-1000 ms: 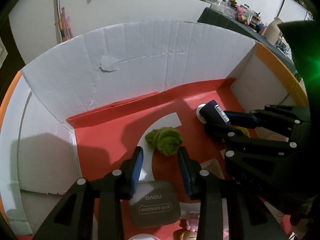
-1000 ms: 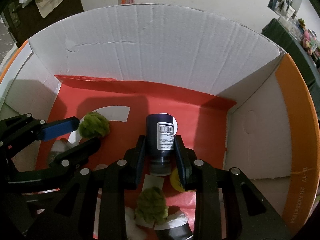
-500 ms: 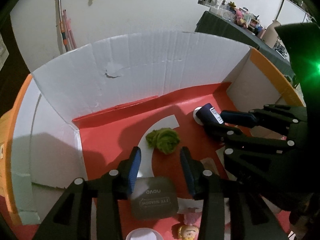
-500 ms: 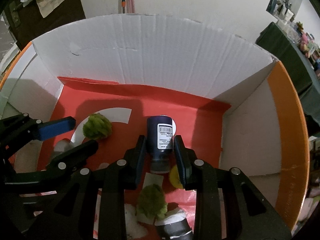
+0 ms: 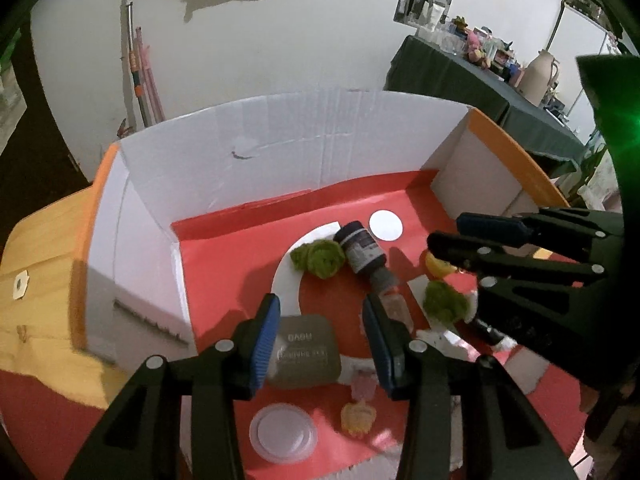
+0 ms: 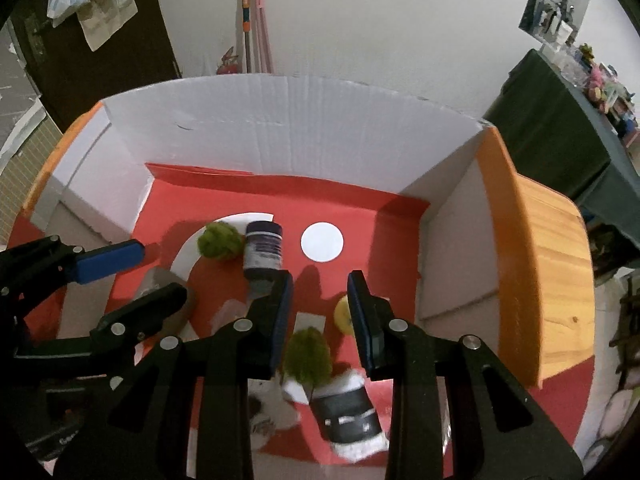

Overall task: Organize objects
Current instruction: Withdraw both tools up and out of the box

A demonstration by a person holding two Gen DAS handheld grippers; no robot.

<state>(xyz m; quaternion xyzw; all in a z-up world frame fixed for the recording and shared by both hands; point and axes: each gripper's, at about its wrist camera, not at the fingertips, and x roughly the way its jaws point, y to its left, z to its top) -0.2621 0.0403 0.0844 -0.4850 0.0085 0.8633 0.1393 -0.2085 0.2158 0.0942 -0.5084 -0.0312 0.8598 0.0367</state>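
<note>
A dark blue bottle (image 5: 362, 249) lies on its side on the red floor of an open cardboard box (image 5: 280, 140), against a green fuzzy ball (image 5: 318, 257). It also shows in the right wrist view (image 6: 263, 249), free of the fingers. My right gripper (image 6: 320, 296) is open and empty, raised above the box floor. My left gripper (image 5: 320, 328) is open and empty above a grey eye-shadow case (image 5: 306, 352). A second green ball (image 6: 308, 356) and a small yellow object (image 6: 345, 314) lie below the right gripper.
A clear round lid (image 5: 283, 436), a small yellow and pink figure (image 5: 358, 416) and a black-and-white tube (image 6: 352, 412) lie at the near end. White box walls (image 6: 280, 120) stand on three sides. A wooden table (image 6: 556, 264) carries the box.
My right gripper has let go of the blue bottle, which now lies beside the green ball. Both grippers have risen and pulled back from the box.
</note>
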